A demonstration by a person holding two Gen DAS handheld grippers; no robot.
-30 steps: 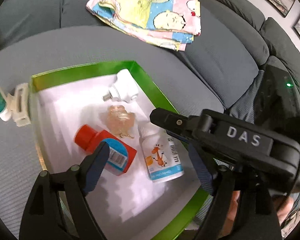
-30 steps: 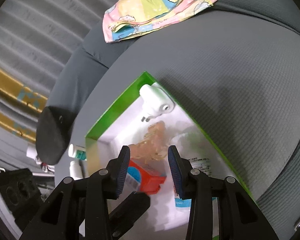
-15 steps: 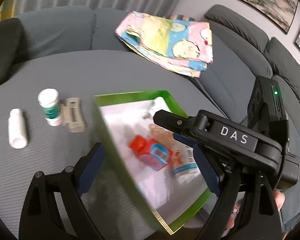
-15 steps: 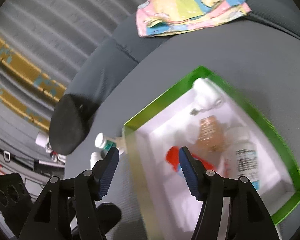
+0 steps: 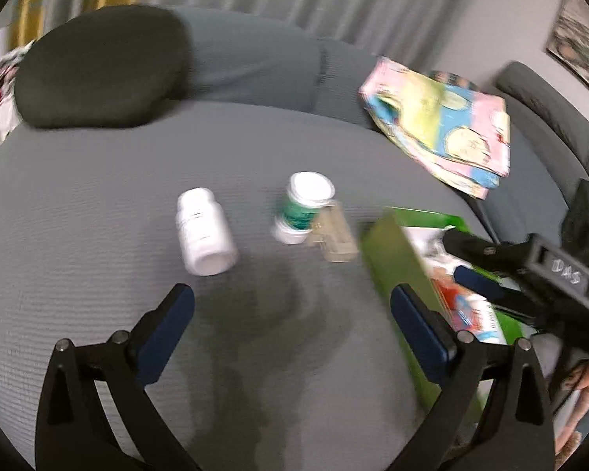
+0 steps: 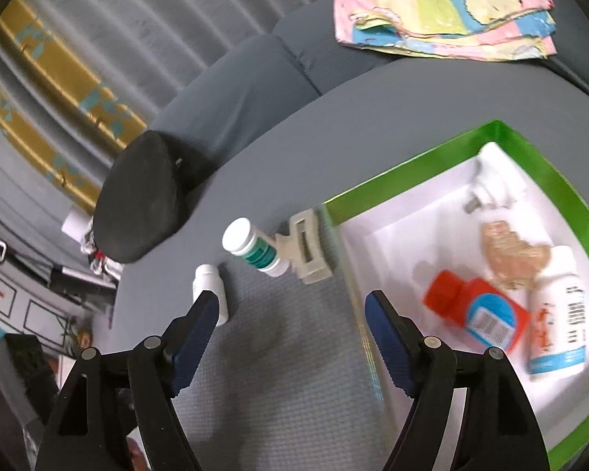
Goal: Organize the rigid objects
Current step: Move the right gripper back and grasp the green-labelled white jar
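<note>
Four items lie in green tray (image 6: 546,165); white bottle (image 5: 205,231), green bottle (image 5: 304,206), probably hair clip (image 5: 333,235) remain on sofa. Left gripper (image 5: 292,314), right gripper (image 6: 292,327): jaws spread, empty.

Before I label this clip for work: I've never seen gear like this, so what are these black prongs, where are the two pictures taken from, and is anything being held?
The black prongs are two-finger grippers that a person carries, one in each hand. A fisheye camera on each looks along its fingers, giving the two views. The left gripper and the right gripper are both open and hold nothing. On the grey sofa seat lie a white bottle, a green-labelled bottle and a beige hair clip touching it. The green tray holds a red bottle, a white bottle with a giraffe label, a white plug and an amber clip.
</note>
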